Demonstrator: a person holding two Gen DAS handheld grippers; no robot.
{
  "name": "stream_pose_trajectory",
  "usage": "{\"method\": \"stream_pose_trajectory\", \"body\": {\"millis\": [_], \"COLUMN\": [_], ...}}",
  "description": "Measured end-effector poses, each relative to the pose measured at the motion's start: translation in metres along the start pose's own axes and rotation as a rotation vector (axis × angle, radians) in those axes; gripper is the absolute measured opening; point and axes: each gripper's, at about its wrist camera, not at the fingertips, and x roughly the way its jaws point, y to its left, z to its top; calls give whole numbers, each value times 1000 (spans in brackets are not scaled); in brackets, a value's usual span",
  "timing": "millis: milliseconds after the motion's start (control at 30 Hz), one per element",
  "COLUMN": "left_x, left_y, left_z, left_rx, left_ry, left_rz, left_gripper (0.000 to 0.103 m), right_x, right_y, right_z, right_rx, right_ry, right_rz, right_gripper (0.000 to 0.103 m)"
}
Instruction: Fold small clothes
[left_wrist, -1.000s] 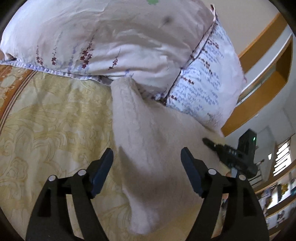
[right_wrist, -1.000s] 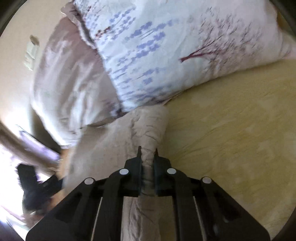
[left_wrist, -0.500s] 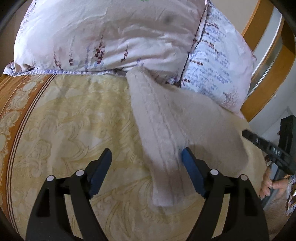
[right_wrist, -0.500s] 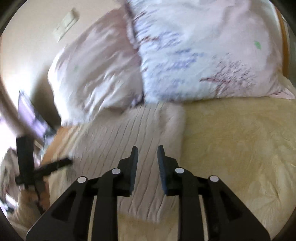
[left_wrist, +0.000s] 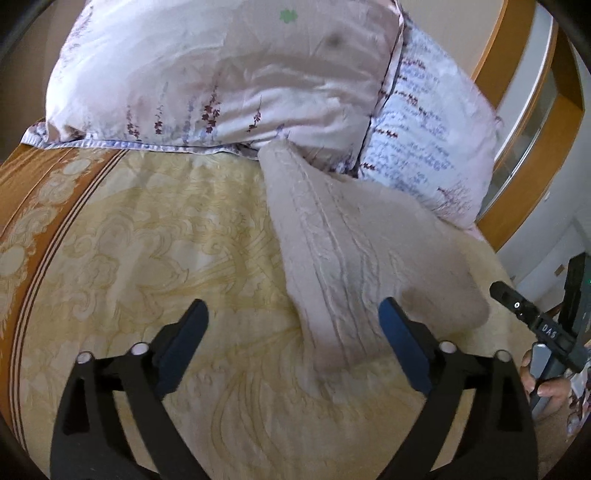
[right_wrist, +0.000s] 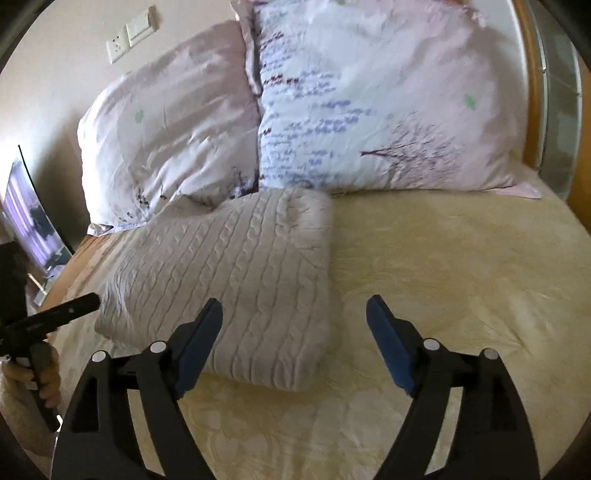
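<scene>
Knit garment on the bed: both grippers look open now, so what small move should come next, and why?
Probably draw both grippers back. The knit garment lies folded by the pillows; the right gripper, jaws just opened, and the left gripper hold nothing.

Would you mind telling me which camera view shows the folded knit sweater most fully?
The right wrist view: the knit sweater lies there as a whole folded block on the bedspread, every edge visible. The left wrist view shows it edge-on and foreshortened, its far side hidden.
</scene>
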Motion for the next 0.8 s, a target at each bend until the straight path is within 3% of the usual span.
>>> {"method": "stream_pose_trajectory", "body": {"millis": [167,267,433,700,800], "left_x": [-7,-9,-4,10,13], "left_y": [-12,-18,-29,-47,-50], "left_z": [-14,-21,-30,-37,-39], "left_rx": [18,15,22,109,128], "left_ry": [4,6,58,138,161], "left_rz": [24,81,134,215,223], "left_gripper": [100,101,101,101,101], "right_x": [-8,-11,-10,-1,7], "right_y": [3,12,21,38,44], "right_z": [-12,-19,-26,-36,-41], "right_rx": [-5,-41,-48,-52,-65], "right_ry": [-3,-1,21,119,162], "right_rz": [-35,-76,-105,-64,-100], "right_gripper": [91,95,102,102,102]}}
